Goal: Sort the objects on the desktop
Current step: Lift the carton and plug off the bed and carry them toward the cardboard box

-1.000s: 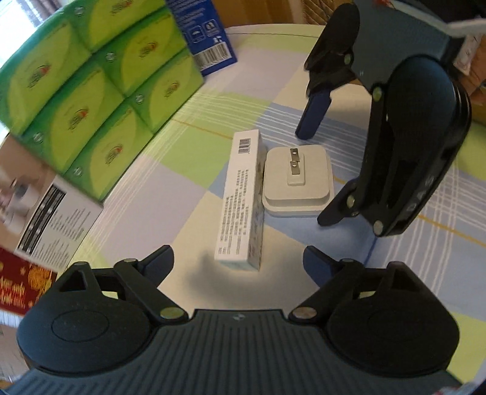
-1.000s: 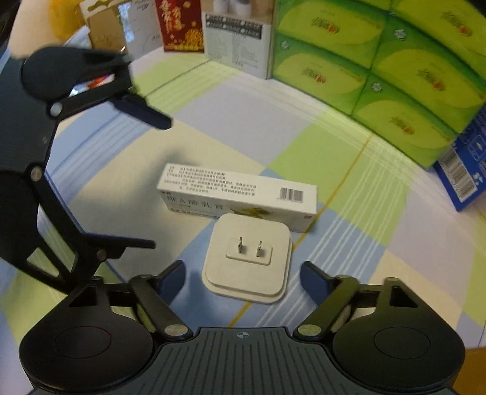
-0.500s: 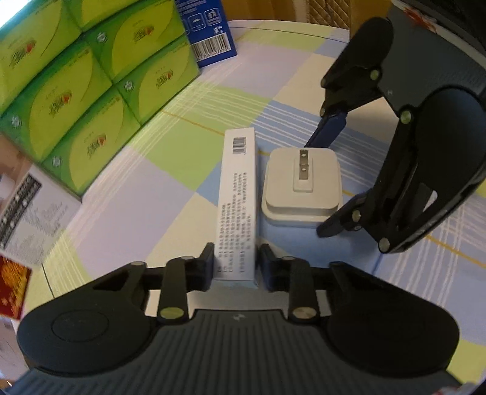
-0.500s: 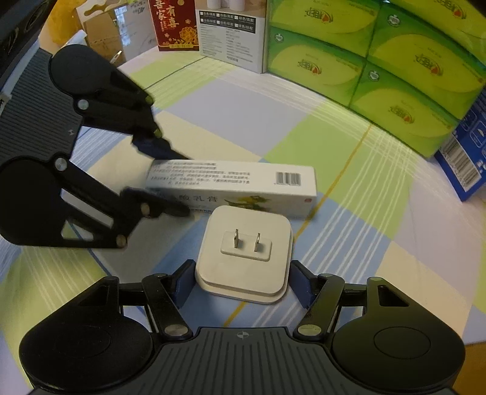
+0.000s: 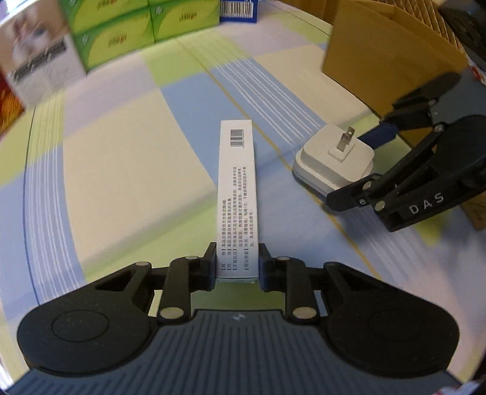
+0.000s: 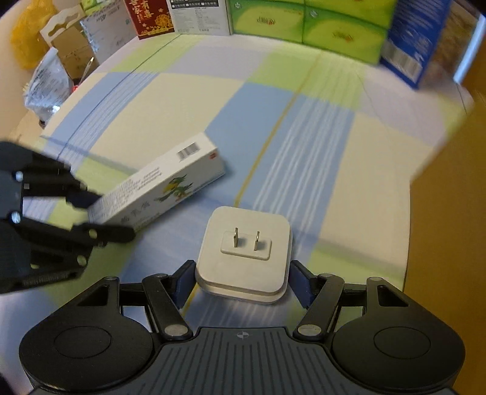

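Observation:
A long white medicine box with a barcode points away from me, its near end clamped in my left gripper. In the right wrist view the same medicine box hangs tilted above the cloth, held by the left gripper. A square white plug adapter with two metal prongs up sits between the blue pads of my right gripper, which is shut on it. From the left wrist view the adapter is lifted, gripped by the right gripper.
A checked cloth in blue, green and cream covers the table. Green tissue boxes and a blue box line the far edge. A brown cardboard box stands at the right. Bags and cartons crowd the far left.
Both grippers closed from open, the left on the medicine box, the right on the adapter. Both objects have since been lifted and carried apart; the views swung toward the cardboard box.

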